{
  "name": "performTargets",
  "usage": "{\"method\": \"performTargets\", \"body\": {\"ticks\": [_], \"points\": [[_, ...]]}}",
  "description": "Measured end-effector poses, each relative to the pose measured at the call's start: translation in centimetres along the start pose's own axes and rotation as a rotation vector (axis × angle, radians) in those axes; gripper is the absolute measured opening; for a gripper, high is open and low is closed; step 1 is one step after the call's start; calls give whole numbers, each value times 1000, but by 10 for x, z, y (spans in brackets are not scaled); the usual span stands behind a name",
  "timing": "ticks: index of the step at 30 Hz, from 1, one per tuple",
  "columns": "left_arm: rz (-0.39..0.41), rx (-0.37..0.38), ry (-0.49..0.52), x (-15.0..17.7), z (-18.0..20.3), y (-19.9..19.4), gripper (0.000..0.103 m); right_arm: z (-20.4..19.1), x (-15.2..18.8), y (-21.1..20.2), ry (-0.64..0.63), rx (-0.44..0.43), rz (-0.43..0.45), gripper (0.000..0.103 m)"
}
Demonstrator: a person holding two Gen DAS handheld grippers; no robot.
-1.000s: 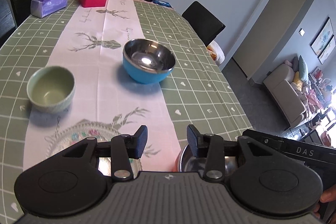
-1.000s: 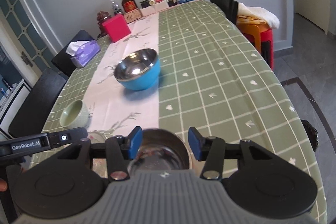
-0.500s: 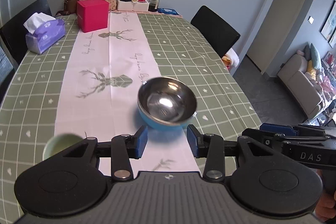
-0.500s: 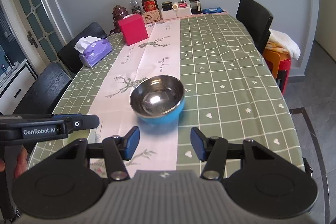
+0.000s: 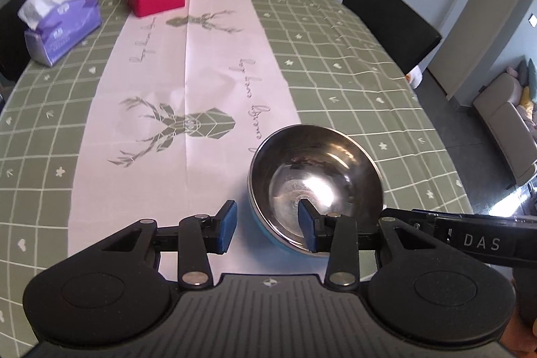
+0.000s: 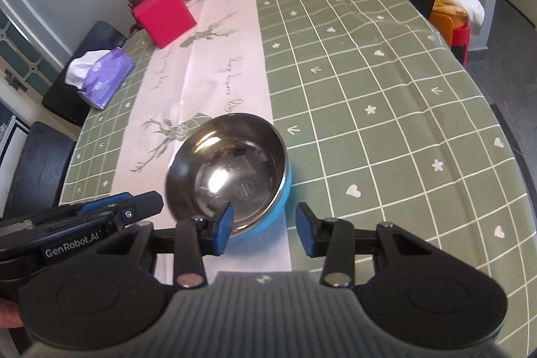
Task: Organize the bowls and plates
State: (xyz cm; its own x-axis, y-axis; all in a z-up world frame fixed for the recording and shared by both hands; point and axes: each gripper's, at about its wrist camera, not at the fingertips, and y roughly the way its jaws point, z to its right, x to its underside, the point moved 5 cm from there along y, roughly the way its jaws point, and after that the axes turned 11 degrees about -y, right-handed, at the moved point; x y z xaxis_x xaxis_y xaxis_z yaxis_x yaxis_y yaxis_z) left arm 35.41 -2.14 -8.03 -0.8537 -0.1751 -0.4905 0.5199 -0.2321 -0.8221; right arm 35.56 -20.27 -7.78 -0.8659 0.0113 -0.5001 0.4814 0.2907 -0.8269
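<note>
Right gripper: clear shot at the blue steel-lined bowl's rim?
Probably yes. The right gripper is open, its fingers straddling the blue steel-lined bowl's near rim. The left gripper crowds the opposite side.

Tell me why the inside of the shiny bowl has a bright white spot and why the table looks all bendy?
In the left wrist view, the steel bowl mirrors room light, so a white glare patch sits near its bottom. In the right wrist view, the same bowl shows a similar bright spot. In both views the fisheye lens curves the tablecloth grid lines, most strongly near the edges.
</note>
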Motion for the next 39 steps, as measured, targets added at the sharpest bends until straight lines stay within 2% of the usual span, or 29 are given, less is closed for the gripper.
{"method": "performTargets", "body": {"ticks": [1, 9, 13, 17, 20, 30, 39], "points": [[-9, -2, -12, -1, -3, 7, 43, 1, -1, 6, 5, 1, -9, 36], [-53, -21, -60, -5, -14, 47, 28, 12, -7, 43, 56, -7, -65, 24], [-61, -18, -57, -6, -13, 53, 25, 14, -9, 50, 65, -5, -71, 19], [-61, -21, -24, -5, -6, 54, 14, 13, -8, 50, 75, -9, -71, 16], [-60, -43, -7, -3, -2, 53, 13, 11, -8, 50, 71, 1, -69, 15], [-22, -40, 2, -3, 6, 16, 13, 3, -10, 19, 47, -2, -32, 13], [47, -35, 26, 2, 24, -42, 13, -11, -5, -40, 17, -9, 38, 12]]}}
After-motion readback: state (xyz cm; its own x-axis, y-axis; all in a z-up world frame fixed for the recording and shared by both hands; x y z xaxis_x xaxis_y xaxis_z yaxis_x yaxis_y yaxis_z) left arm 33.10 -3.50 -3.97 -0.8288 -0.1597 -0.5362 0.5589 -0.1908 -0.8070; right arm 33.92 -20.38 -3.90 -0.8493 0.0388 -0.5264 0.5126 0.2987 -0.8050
